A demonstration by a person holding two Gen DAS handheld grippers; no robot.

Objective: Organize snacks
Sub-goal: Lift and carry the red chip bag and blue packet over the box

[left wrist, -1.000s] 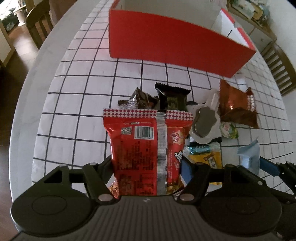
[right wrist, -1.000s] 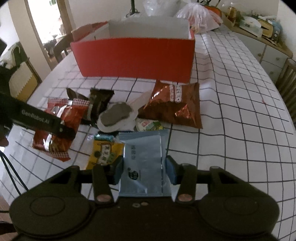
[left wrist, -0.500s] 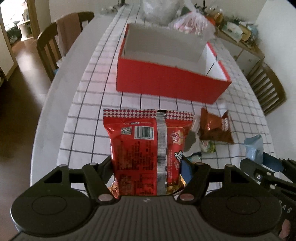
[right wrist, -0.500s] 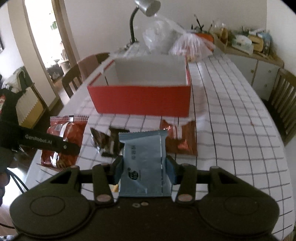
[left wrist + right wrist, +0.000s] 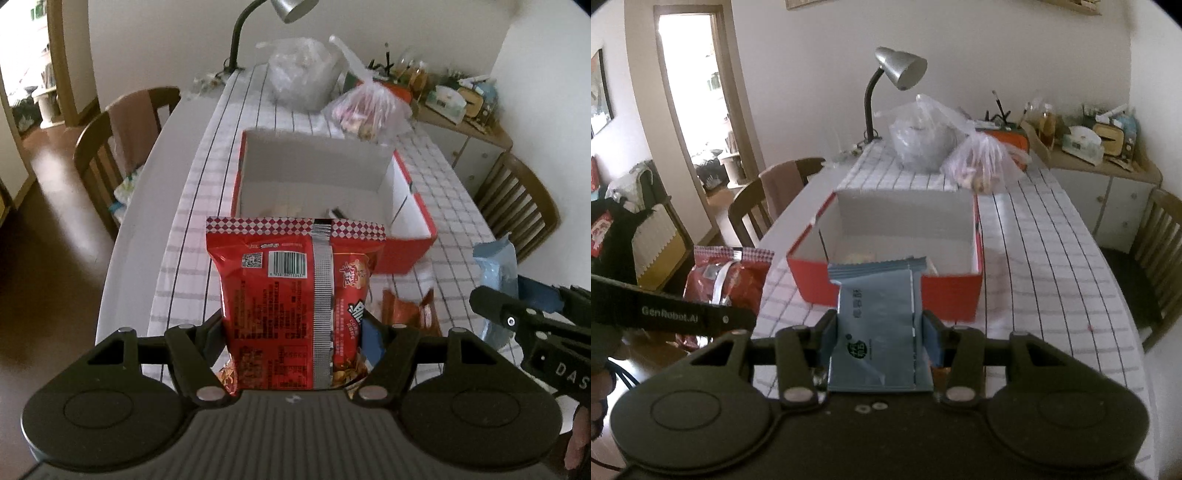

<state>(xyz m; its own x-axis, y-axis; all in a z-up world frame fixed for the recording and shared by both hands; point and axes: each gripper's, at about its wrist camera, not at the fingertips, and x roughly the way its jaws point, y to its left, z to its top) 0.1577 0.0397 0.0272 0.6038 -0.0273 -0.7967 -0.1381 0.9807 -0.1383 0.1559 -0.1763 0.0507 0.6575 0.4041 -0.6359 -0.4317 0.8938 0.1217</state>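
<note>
My left gripper [image 5: 295, 332] is shut on a red snack bag [image 5: 295, 302] and holds it upright, well above the table, in front of the open red box [image 5: 406, 254]. My right gripper [image 5: 881, 336] is shut on a light blue packet [image 5: 875, 325], also lifted, with the red box [image 5: 945, 295] just beyond it. The blue packet shows at the right of the left wrist view [image 5: 496, 273]. The red bag shows at the left of the right wrist view [image 5: 727, 280]. The box has white inner walls and a few items on its floor.
An orange-brown snack bag [image 5: 406, 310] lies on the checked tablecloth [image 5: 192, 258] below. Two clear plastic bags [image 5: 923, 140] and a desk lamp [image 5: 897, 70] stand behind the box. Wooden chairs [image 5: 110, 155] flank the table, and a cluttered sideboard [image 5: 1100, 158] is at the right.
Both grippers have risen from the snack pile with their packets and tilted up toward the box. The table pile has dropped out of view and the box's inside now shows.
</note>
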